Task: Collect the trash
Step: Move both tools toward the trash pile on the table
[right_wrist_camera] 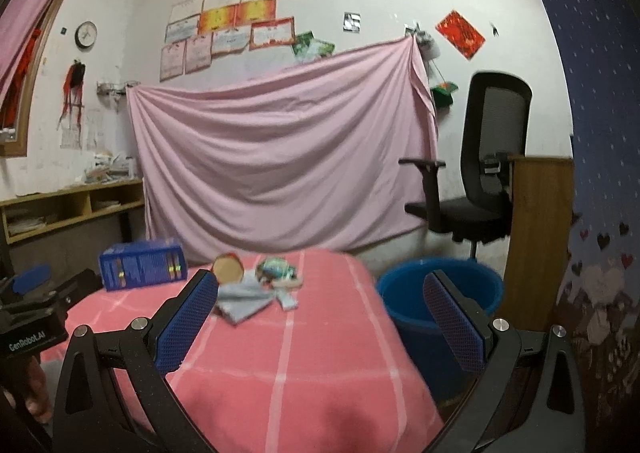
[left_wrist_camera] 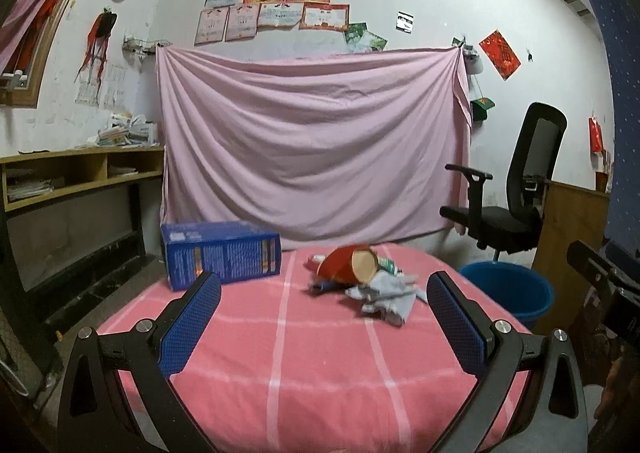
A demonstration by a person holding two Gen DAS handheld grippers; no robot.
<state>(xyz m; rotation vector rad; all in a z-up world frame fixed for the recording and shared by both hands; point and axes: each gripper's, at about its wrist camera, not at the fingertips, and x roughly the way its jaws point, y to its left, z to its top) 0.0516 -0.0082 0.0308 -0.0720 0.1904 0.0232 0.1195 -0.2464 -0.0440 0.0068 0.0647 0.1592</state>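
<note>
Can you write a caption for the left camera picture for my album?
Open left gripper hovers over the pink checked tablecloth, facing a red paper cup, crumpled grey paper and blue cardboard box.

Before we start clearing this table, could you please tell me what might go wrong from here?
1. The red paper cup lies tipped on the crumpled grey cloth; a grab could roll it away.
2. The blue plastic bucket sits beside and below the pink checked tablecloth, so dropped trash may miss it.
</note>
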